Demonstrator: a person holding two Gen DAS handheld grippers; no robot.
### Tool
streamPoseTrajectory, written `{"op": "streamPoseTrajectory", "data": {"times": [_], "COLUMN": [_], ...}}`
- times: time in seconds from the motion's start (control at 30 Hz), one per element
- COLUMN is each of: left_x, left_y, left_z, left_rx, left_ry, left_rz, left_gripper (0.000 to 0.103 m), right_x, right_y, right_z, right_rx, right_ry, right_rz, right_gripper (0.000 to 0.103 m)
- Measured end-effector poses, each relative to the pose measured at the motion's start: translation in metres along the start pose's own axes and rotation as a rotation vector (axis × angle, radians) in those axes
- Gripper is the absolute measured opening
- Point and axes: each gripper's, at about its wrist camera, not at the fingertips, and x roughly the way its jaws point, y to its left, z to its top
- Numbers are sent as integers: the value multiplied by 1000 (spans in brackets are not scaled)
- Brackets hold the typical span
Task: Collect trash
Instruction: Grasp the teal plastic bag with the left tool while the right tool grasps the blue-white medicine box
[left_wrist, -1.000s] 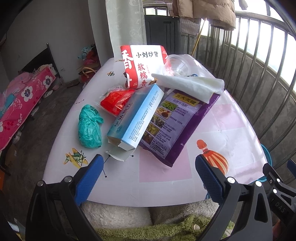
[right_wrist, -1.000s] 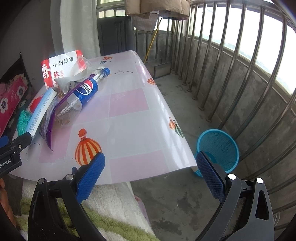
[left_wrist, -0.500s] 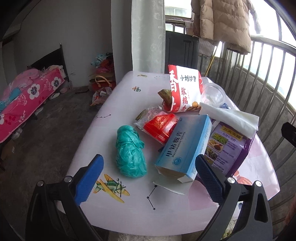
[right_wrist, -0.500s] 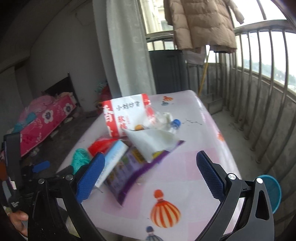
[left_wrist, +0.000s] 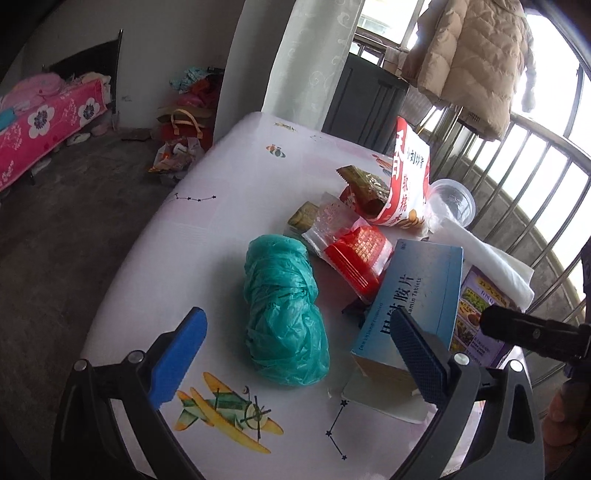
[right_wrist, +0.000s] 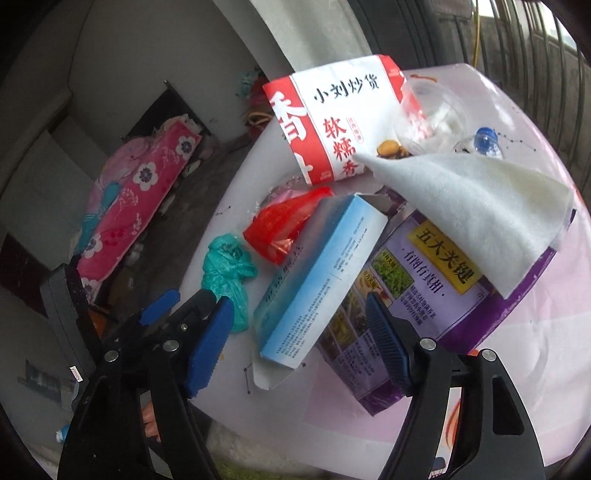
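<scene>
Crumpled teal plastic bag (left_wrist: 284, 314) on white patterned desk (left_wrist: 207, 236), left gripper (left_wrist: 295, 354) spread around it, right gripper (right_wrist: 299, 332) spread over blue medicine box (right_wrist: 317, 280).

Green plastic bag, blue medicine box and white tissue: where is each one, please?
green plastic bag (left_wrist: 282, 314), left wrist view, middle of the bundle.
blue medicine box (right_wrist: 317, 277), right wrist view, long side face.
white tissue (right_wrist: 476, 201), right wrist view, centre of sheet.

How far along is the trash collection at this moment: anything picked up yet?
Nothing looks collected. Both grippers are open and empty: the left gripper frames the crumpled teal plastic bag, and the right gripper frames the light blue cardboard box. Still on the table: red-and-white snack bag, purple packet, white tissue, red wrapper.
</scene>
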Motion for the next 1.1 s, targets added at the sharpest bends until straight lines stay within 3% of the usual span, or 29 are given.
{"op": "streamPoseTrajectory", "data": {"times": [0.1, 0.2, 0.33, 0.37, 0.6, 0.87, 0.97, 1.1], "left_x": [13, 25, 44, 47, 41, 35, 34, 34], "left_y": [11, 18, 26, 27, 21, 8, 4, 6], "left_z": [4, 7, 10, 9, 0, -15, -16, -17], "left_rx": [-48, -81, -118, -129, -116, -62, -52, -58], "left_ry": [23, 48, 108, 115, 129, 141, 139, 138], "left_rz": [-45, -70, -88, -102, -196, -203, -200, -202], "left_gripper": [95, 80, 51, 50, 47, 47, 47, 47], "right_x": [7, 13, 14, 18, 21, 8, 11, 19], "right_y": [2, 4, 8, 7, 8, 16, 18, 19], "right_z": [1, 4, 2, 5, 2, 3, 2, 4], "right_rx": [16, 32, 49, 48, 77, 59, 47, 65], "right_ry": [28, 53, 88, 96, 134, 105, 114, 125], "right_rz": [-4, -5, 1, -1, 29, 168, 145, 125], "right_gripper": [70, 70, 69, 68, 49, 45, 45, 36]}}
